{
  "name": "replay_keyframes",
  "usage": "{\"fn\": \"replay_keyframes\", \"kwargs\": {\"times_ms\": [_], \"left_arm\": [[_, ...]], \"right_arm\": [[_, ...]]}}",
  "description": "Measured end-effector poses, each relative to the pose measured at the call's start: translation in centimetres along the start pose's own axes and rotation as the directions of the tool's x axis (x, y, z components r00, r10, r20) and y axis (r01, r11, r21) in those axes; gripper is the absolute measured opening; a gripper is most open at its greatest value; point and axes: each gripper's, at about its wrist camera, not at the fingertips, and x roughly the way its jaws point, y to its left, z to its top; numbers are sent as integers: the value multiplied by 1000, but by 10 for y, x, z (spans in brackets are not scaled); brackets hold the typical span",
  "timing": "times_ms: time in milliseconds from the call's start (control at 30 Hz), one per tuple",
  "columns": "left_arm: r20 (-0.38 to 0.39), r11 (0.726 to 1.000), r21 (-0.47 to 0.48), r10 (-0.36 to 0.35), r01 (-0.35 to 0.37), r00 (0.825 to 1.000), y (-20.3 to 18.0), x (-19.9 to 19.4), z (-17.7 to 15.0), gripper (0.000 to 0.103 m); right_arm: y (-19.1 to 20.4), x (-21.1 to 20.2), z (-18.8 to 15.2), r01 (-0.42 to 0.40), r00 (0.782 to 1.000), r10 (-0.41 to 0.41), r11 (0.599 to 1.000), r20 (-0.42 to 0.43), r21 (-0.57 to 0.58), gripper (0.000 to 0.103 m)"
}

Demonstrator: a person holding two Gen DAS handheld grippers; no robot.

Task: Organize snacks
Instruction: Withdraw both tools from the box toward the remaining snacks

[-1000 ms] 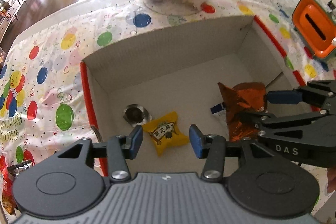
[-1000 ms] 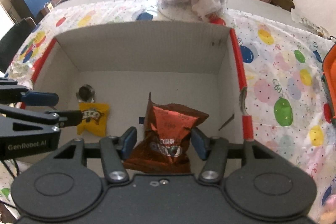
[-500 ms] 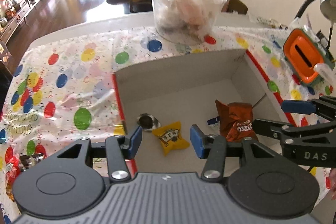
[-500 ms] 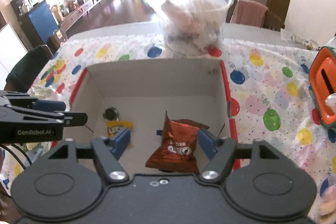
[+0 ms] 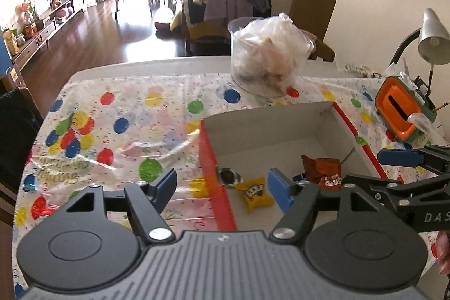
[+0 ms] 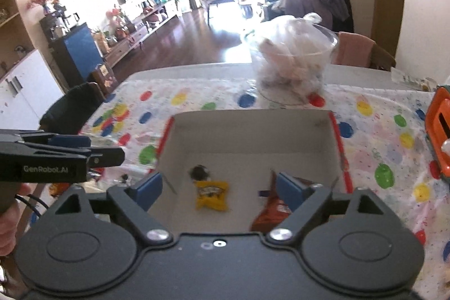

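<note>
Fingers of left gripper (image 5: pixel 222 186) and right gripper (image 6: pixel 218 187) spread wide, empty, above white cardboard box (image 6: pixel 253 131); yellow snack packet (image 6: pixel 211 194) and orange-brown foil snack bag (image 5: pixel 323 172) lie inside box, apparently deposited for sorting.

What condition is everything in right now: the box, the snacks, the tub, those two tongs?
Cardboard box: open-topped.
Yellow packet: lying flat inside the box.
Orange-brown packet: crumpled, inside the box.
Clear tub: upright, stuffed with plastic bags.
Left tongs: open, empty.
Right tongs: open, empty.
</note>
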Motion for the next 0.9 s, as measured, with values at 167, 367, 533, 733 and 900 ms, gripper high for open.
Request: {"fn": "replay_keyframes", "kwargs": {"times_ms": [167,367,533,733,900], "left_arm": [[37,1000,-15,12,-11,999,28,-17,-9,77],[71,999,-24,24,-22,997,71,-35,-19,81],[82,998,-42,51,-48,995,112,-44,-26,83],[64,994,-81,73,-68,995,170,-49,-31,83],[41,993,-87,87,-83,995,216,-50,-35,83]], "right_arm": [[32,0,-2,-20,1000,21,999,23,-29,98],[71,12,-6,-47,999,48,998,17,-32,102],[104,26,-13,-51,999,51,998,-3,-44,103],[139,48,-23,-63,997,60,997,-42,-54,103],[164,69,-30,-44,996,40,998,-76,-46,103]]}}
